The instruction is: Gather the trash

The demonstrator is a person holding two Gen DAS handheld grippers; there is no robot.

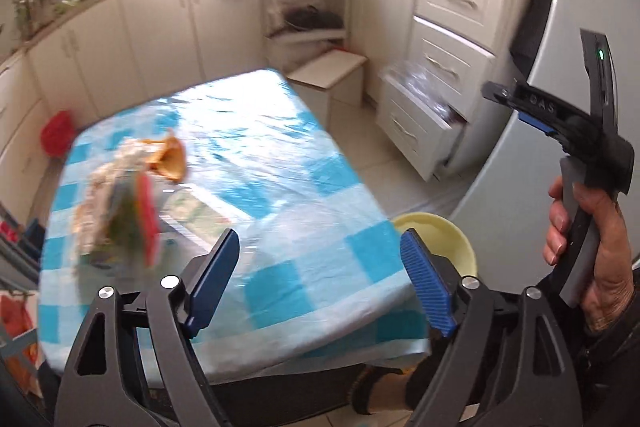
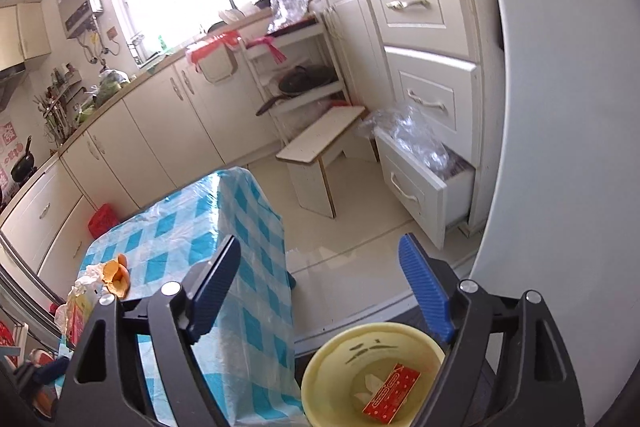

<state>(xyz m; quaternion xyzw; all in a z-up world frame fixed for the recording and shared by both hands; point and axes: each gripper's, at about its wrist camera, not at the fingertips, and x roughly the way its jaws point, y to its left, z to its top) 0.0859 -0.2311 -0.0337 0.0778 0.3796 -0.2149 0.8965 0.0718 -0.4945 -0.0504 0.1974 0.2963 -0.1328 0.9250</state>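
We record a kitchen: cream cabinets (image 2: pixel 168 131), a low stool (image 2: pixel 320 147), one drawer (image 2: pixel 420 187) pulled open. The surface (image 1: pixel 280 187) wears a blue-checked cloth, its near right corner bare. Trash pile (image 1: pixel 120 203) lies at its left edge, orange peel (image 1: pixel 170 159) beside it. A yellow bin (image 2: pixel 320 379) on the floor holds a red packet (image 2: pixel 392 395), long axis slanting. Left gripper (image 1: pixel 320 279) and right gripper (image 2: pixel 320 287): fingers apart, empty.

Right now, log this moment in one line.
left gripper open, empty | right gripper open, empty | red packet in yellow bin | scraps on table
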